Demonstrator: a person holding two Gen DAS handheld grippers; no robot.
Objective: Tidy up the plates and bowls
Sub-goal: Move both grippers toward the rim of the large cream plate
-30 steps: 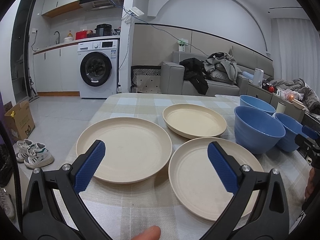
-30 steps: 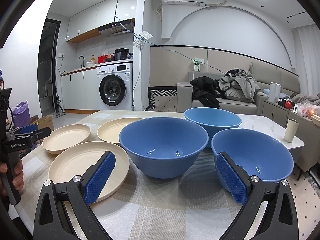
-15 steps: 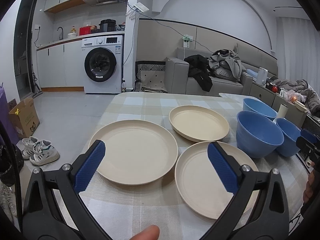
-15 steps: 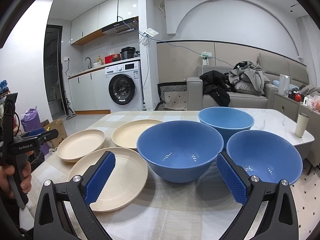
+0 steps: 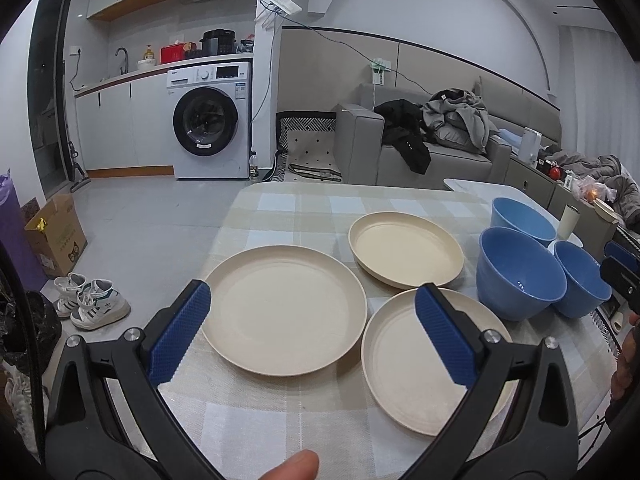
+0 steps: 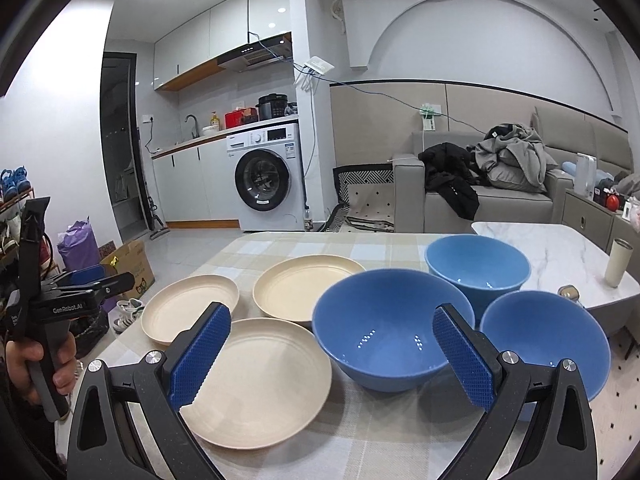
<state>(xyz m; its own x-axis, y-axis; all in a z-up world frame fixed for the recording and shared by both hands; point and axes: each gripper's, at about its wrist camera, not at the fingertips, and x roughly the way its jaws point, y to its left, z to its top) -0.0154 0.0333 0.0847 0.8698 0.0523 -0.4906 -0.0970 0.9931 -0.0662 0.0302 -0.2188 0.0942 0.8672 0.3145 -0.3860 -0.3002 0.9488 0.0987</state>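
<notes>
Three cream plates lie flat on the checked tablecloth (image 5: 304, 208): a large near-left plate (image 5: 284, 308), a near-right plate (image 5: 404, 364) and a deeper far plate (image 5: 404, 246). Three blue bowls stand to their right: the biggest bowl (image 6: 388, 336), a far bowl (image 6: 478, 266) and a near-right bowl (image 6: 548, 340). My left gripper (image 5: 312, 338) hangs open above the near plates, holding nothing. My right gripper (image 6: 330, 354) is open above the gap between the near-right plate (image 6: 260, 376) and the biggest bowl. The left gripper (image 6: 80, 284) also shows at the right wrist view's left edge, in a hand.
A cup (image 6: 618, 262) and a small object (image 6: 569, 292) sit on the white marble table (image 6: 560, 248) at the right. Beyond the table are a sofa (image 5: 436, 156) with clothes and a washing machine (image 5: 210, 120). Shoes (image 5: 92, 300) and a cardboard box (image 5: 54, 232) lie on the floor at left.
Both grippers have risen and drawn back, so plates and bowls look smaller and lower in view. Nothing on the table has moved. Both grippers stay open.
</notes>
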